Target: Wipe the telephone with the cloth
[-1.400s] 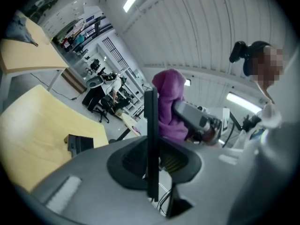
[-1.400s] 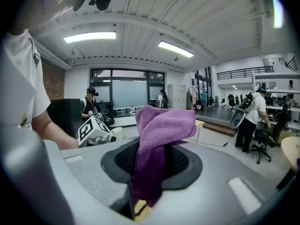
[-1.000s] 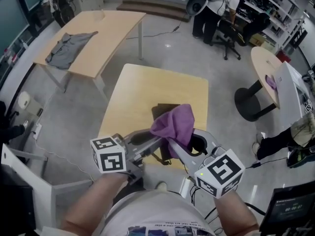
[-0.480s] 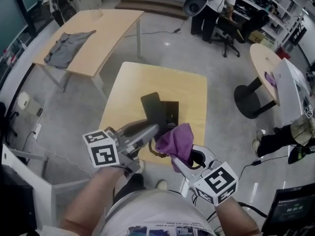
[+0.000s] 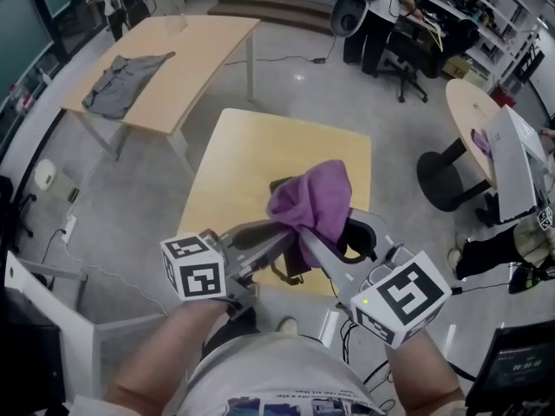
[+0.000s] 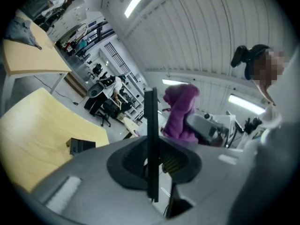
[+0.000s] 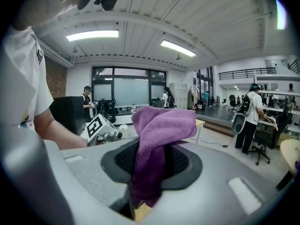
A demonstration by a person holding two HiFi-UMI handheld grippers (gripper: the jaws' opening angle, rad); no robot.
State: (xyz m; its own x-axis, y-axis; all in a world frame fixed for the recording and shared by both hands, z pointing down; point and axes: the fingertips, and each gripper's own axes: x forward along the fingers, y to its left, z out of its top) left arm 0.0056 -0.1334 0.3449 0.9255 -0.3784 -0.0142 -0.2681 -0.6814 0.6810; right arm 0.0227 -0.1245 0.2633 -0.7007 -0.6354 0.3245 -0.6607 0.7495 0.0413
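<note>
Left gripper (image 5: 264, 237): jaws narrow, clamped on the telephone (image 6: 151, 144). It is a thin dark slab held edge-on above the tabletop (image 5: 260, 154), and we judge its long axis runs ahead of the jaws. Right gripper (image 5: 314, 243): jaws closed on the bunched purple cloth (image 5: 312, 202), just right of the telephone's face. Contact unconfirmed.
</note>
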